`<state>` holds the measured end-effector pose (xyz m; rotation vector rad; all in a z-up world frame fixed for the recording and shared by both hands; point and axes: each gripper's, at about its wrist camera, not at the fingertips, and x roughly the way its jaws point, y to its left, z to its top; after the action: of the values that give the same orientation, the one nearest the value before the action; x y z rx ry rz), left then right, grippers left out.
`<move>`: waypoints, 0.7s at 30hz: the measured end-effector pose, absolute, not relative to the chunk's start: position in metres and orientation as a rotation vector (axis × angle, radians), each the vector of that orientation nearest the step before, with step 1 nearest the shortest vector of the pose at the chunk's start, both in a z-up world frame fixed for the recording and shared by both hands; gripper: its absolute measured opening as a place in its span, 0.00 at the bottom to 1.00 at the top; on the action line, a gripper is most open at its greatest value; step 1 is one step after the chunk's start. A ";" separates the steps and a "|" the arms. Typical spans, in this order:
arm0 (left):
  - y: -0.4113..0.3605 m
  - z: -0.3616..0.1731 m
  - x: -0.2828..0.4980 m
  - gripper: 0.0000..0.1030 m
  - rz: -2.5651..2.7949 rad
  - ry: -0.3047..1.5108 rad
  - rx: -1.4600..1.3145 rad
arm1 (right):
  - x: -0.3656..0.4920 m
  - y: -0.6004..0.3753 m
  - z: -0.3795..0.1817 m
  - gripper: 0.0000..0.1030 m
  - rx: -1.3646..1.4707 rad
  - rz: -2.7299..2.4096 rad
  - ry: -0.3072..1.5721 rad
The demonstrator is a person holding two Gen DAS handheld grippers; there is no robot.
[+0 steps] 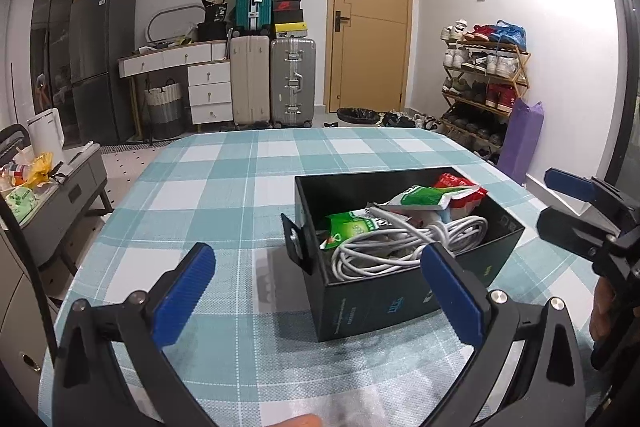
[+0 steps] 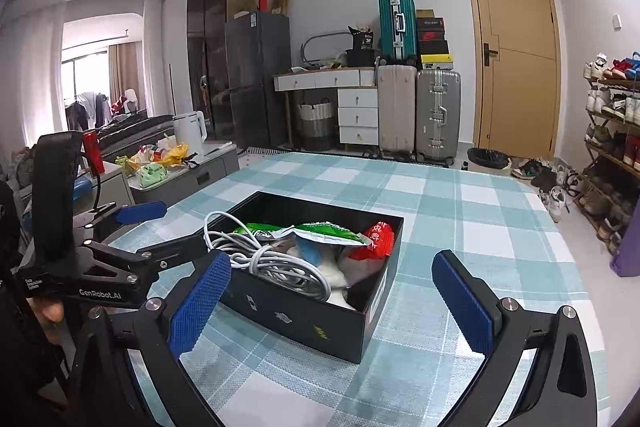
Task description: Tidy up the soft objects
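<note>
Black box (image 1: 400, 291) on checked tablecloth (image 1: 224, 187), open at the top, near the front edge. Inside: white cable (image 1: 408, 243) coiled at one end, two green packets (image 1: 348, 229) lying across the middle, red packet (image 1: 460, 187) at the far end, something white and blue beneath (image 2: 316, 251), only partly seen. Small black flap (image 1: 294, 241) sticking out from the box's left wall.

Left gripper (image 1: 320, 291): jaws spread wide, nothing between the blue pads (image 1: 184, 291), just tablecloth and the box's near corner beyond; right pad overlapping the box edge in view, contact not certain. Right gripper (image 2: 332, 307): jaws likewise wide apart, empty, box lying ahead between the fingers but apart from them. Each gripper visible at the edge of the other's view, flanking the box.

Behind the table: suitcases (image 1: 272, 87), wooden door (image 1: 370, 15), shoe rack (image 1: 486, 83), white drawers (image 1: 208, 91).
</note>
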<state>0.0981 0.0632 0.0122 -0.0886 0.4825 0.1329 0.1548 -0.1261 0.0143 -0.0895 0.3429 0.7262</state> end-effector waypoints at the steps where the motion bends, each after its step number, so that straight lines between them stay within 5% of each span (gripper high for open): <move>1: 0.065 0.012 0.098 1.00 0.133 0.481 -0.098 | 0.155 -0.126 0.014 0.99 -0.087 0.725 0.339; 21: 0.067 0.014 0.091 1.00 0.149 0.447 -0.107 | 0.150 -0.135 0.005 0.99 -0.065 0.712 0.301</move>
<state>0.0911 0.0669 0.0136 -0.1072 0.4466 0.1489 0.1503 -0.1349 0.0048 -0.0653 0.3013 0.7121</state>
